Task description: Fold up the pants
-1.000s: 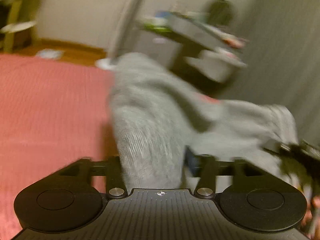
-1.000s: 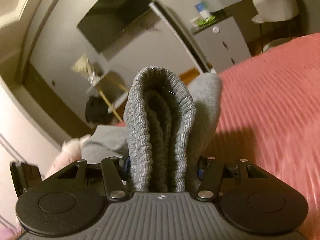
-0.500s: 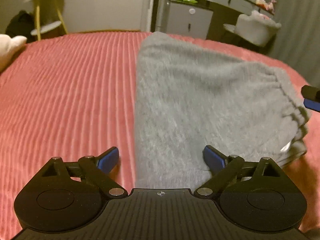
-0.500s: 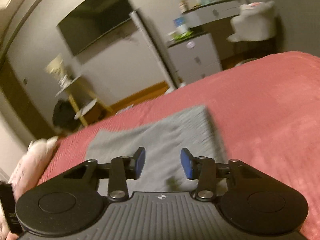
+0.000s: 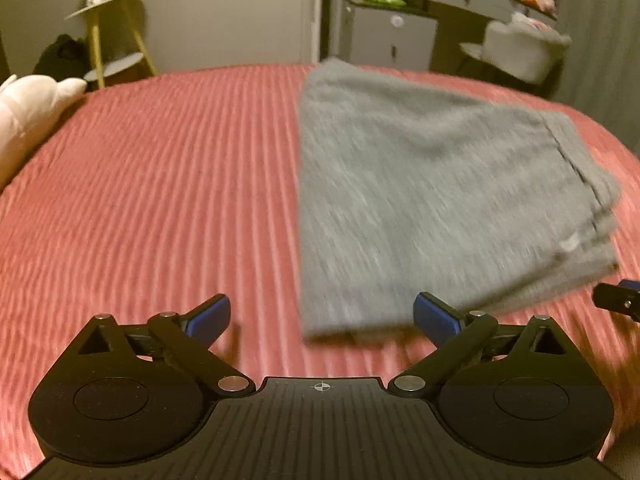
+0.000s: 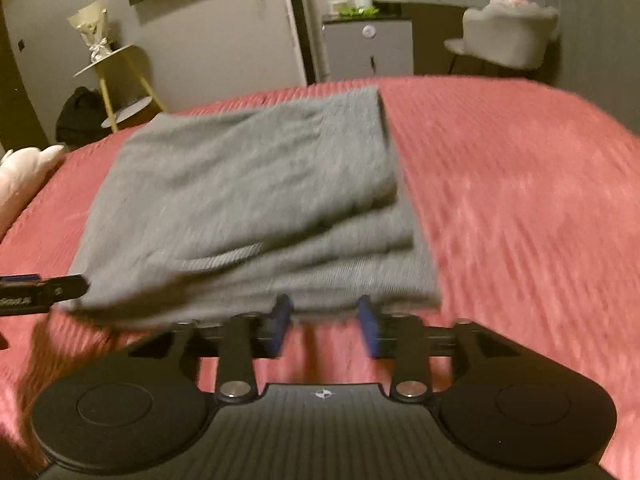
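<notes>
Grey pants (image 5: 432, 184) lie folded in a flat stack on the red ribbed bedspread (image 5: 160, 200). My left gripper (image 5: 322, 312) hovers at their near left corner. Its jaws are wide and still opening, and the blue pads (image 5: 212, 314) touch no cloth. In the right wrist view the layered edge of the pants (image 6: 248, 192) faces me. My right gripper (image 6: 324, 308) sits just short of that edge, jaws opening, with nothing between them. Each gripper's tip shows in the other's view: the right gripper (image 5: 618, 300) and the left gripper (image 6: 40, 288).
A pale plush toy (image 5: 28, 116) lies at the bed's left edge. Beyond the bed stand a yellow side table (image 5: 108, 36), a grey cabinet (image 5: 392, 36) and a light chair (image 5: 520, 48). Red bedspread (image 6: 520, 200) stretches to the right of the pants.
Both grippers were shut on the lifted pants a second ago. They let go, the pants settled flat on the bed, and both grippers drew back toward me and sank.
</notes>
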Motion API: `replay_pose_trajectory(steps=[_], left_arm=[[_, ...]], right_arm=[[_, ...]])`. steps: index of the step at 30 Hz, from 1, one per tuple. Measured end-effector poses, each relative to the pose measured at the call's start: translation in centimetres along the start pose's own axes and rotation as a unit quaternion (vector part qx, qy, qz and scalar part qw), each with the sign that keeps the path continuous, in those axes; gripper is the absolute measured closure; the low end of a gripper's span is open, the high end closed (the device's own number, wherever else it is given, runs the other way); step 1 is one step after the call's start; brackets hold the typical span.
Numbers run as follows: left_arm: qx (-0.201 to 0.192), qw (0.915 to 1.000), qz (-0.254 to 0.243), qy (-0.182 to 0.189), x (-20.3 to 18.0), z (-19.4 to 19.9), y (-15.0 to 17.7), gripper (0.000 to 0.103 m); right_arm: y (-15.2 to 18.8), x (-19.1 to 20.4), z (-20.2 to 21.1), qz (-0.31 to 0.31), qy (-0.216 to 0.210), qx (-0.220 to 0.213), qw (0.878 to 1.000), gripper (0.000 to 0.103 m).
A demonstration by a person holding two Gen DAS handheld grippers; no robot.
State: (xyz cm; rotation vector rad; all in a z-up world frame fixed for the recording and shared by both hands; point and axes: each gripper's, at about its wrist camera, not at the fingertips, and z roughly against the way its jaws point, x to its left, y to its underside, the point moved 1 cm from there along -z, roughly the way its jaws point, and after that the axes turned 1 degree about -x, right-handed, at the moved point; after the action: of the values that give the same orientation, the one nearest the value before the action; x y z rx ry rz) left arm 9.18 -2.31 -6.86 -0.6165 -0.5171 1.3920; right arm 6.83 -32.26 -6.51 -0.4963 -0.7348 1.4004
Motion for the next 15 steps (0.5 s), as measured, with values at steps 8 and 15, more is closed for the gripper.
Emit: replay_pose_trajectory(steps=[8,15], left_arm=[[0.007,0.9998,0.009,-0.019,-1.2,2.3,2.9,0.002],[-0.032,0.9982,-0.028,-0.043,-3.5,5.3,3.9,0.002]], right_arm=[[2.1,2.3,4.8,0.005,-0.003,-0.073,0.997,0.004],[3.1,4.8,6.3,0.056,0.088,-0.045,0.994,0.004]])
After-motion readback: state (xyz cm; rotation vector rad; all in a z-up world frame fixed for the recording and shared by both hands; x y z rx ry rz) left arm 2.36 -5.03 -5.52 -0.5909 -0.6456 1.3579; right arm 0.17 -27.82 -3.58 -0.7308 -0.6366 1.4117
